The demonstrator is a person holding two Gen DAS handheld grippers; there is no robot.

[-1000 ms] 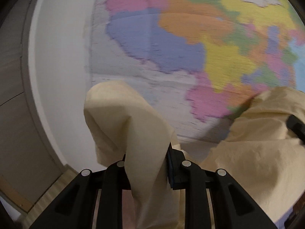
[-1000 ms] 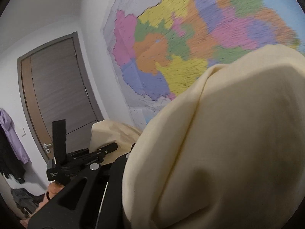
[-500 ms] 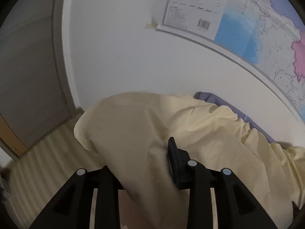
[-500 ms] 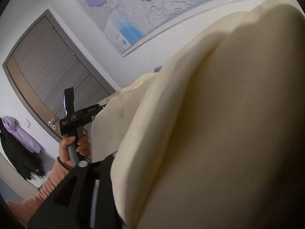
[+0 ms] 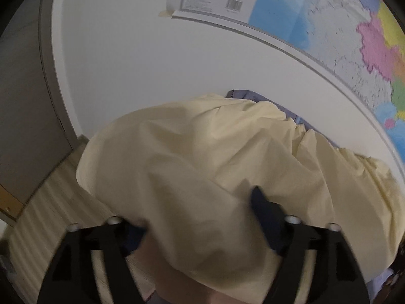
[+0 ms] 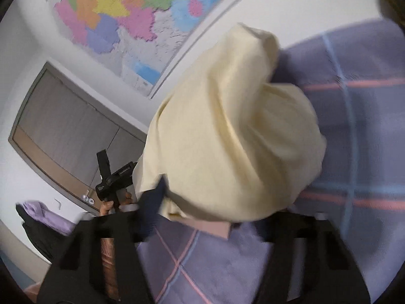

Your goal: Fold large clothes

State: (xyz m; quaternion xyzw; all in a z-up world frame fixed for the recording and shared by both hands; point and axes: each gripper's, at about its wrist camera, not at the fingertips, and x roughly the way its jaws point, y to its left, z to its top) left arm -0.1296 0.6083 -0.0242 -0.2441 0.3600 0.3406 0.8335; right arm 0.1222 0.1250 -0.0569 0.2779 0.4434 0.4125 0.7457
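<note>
A large pale yellow garment (image 5: 215, 152) lies spread and rumpled on a lilac plaid bedcover (image 6: 354, 152). My left gripper (image 5: 197, 225) points down into it, and its jaws are opening. Cloth lies loose between and over the widely parted fingers (image 5: 263, 212), and the pads do not press on it. In the right wrist view the garment (image 6: 227, 139) is bunched in a mound over my right gripper (image 6: 220, 210). Its jaws stand apart with cloth between them. Only the left finger (image 6: 152, 202) shows; the other is under the fabric. A hand (image 6: 108, 206) holds the left gripper's handle behind the mound.
A coloured wall map (image 5: 329, 25) hangs above the bed. A grey door (image 6: 63, 131) is on the left wall, with purple and black clothes (image 6: 38, 215) hanging beside it. Pale striped flooring (image 5: 50, 202) shows left of the garment.
Both grippers have come down from in front of the map to the bed, bringing the garment with them. Both pairs of jaws, earlier pinched on cloth, now stand apart.
</note>
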